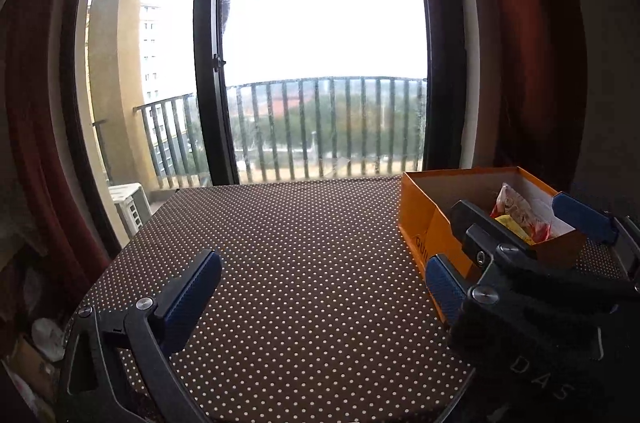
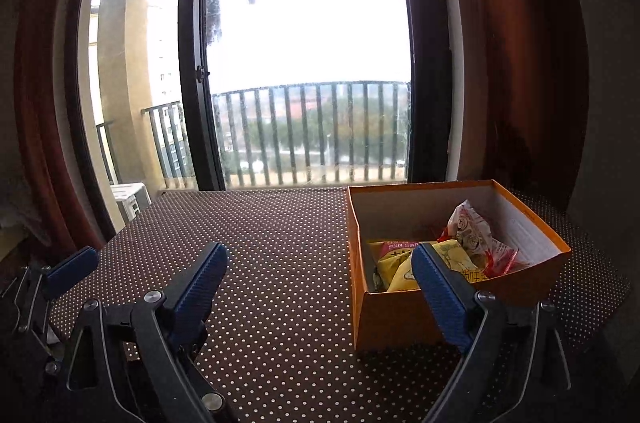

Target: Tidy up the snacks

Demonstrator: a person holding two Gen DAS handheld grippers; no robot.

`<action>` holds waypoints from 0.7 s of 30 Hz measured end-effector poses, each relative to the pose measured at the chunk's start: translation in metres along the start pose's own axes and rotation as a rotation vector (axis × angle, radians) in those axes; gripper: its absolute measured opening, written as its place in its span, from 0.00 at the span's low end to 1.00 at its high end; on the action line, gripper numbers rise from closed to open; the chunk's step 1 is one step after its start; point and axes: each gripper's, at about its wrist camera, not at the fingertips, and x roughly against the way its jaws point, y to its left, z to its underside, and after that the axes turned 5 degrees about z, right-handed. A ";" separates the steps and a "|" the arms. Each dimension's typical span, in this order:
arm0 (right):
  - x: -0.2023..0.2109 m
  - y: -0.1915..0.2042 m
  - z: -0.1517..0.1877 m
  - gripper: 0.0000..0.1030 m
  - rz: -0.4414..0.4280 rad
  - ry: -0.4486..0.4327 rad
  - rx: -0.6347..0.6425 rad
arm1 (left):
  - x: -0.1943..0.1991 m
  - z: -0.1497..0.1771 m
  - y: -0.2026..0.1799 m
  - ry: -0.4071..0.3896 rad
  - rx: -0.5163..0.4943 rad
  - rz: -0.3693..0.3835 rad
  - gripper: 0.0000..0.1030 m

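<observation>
An orange cardboard box (image 2: 404,315) stands on the right of the dotted brown table (image 2: 280,263). Inside lie a yellow snack packet (image 2: 400,263) and a red-and-white snack packet (image 2: 476,231). My right gripper (image 2: 320,287) is open and empty, its right finger in front of the box's near wall. In the left wrist view the box (image 1: 420,223) sits at the right with the packets (image 1: 516,211) in it. My left gripper (image 1: 324,287) is open and empty over the bare tablecloth. The right gripper's blue fingers (image 1: 584,211) cross in front of the box there.
Behind the table a large window (image 2: 304,43) with a dark frame faces a balcony railing (image 2: 312,131). Dark red curtains (image 2: 520,63) hang on both sides. An air-conditioner unit (image 1: 130,203) sits outside at the left. Clutter lies low at the left edge (image 1: 44,339).
</observation>
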 end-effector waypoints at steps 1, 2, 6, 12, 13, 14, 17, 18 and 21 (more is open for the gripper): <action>0.001 0.000 0.000 0.93 0.001 -0.002 0.000 | 0.001 0.000 0.001 -0.001 0.002 0.000 1.00; 0.001 0.000 -0.001 0.93 0.001 -0.003 0.001 | 0.000 -0.002 0.001 -0.002 0.003 0.001 1.00; 0.000 0.001 -0.001 0.93 0.006 -0.005 -0.001 | -0.003 -0.004 0.003 -0.007 0.011 -0.003 1.00; -0.003 0.000 -0.001 0.94 0.013 -0.001 -0.017 | -0.006 -0.006 0.006 -0.010 0.024 -0.006 1.00; -0.003 -0.002 -0.001 0.94 0.016 -0.001 -0.021 | -0.007 -0.006 0.006 -0.009 0.025 -0.005 1.00; -0.004 -0.002 -0.001 0.94 0.019 -0.001 -0.025 | -0.008 -0.006 0.007 -0.009 0.025 -0.005 1.00; -0.005 -0.005 -0.001 0.94 0.024 0.003 -0.037 | -0.008 -0.006 0.007 -0.010 0.030 0.000 1.00; -0.005 -0.006 0.000 0.94 0.025 0.003 -0.040 | -0.008 -0.006 0.007 -0.011 0.031 0.001 1.00; -0.004 -0.007 -0.001 0.94 0.028 0.000 -0.048 | -0.008 -0.007 0.007 -0.014 0.031 0.003 1.00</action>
